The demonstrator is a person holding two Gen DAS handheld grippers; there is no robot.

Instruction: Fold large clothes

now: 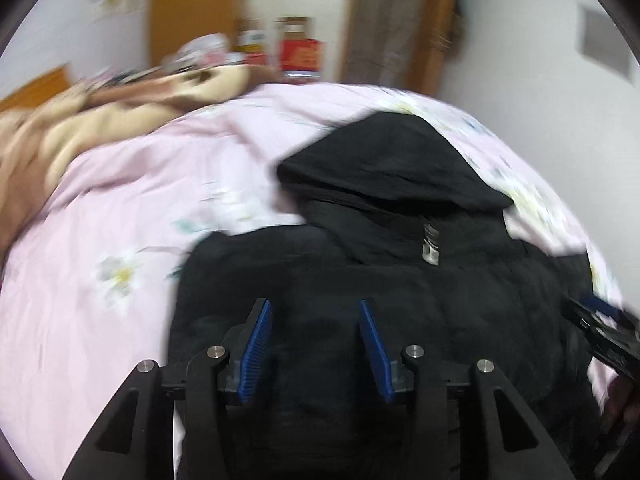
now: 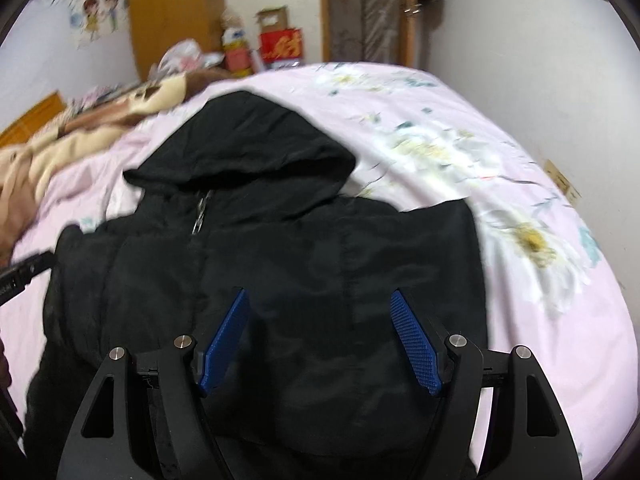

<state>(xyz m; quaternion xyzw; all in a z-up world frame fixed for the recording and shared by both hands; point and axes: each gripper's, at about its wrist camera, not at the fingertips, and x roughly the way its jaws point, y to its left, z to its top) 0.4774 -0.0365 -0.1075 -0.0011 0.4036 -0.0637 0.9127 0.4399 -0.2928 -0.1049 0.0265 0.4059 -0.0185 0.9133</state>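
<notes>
Even indoor light; motion blur, perhaps stronger leftward; fisheye-warped edges.

A black hooded jacket point(image 1: 400, 264) point(image 2: 280, 264) lies spread front-up on the pink floral bedsheet point(image 1: 120, 208) point(image 2: 500, 220), its hood point(image 1: 384, 160) point(image 2: 248, 144) flat and pointing toward the far edge of the bed. A silver zipper pull point(image 1: 430, 246) point(image 2: 200, 212) sits at the collar, with the front zipped shut below it. The fabric looks padded and lightly wrinkled. The body lies along the bed's near edge; its hem is out of view.
</notes>
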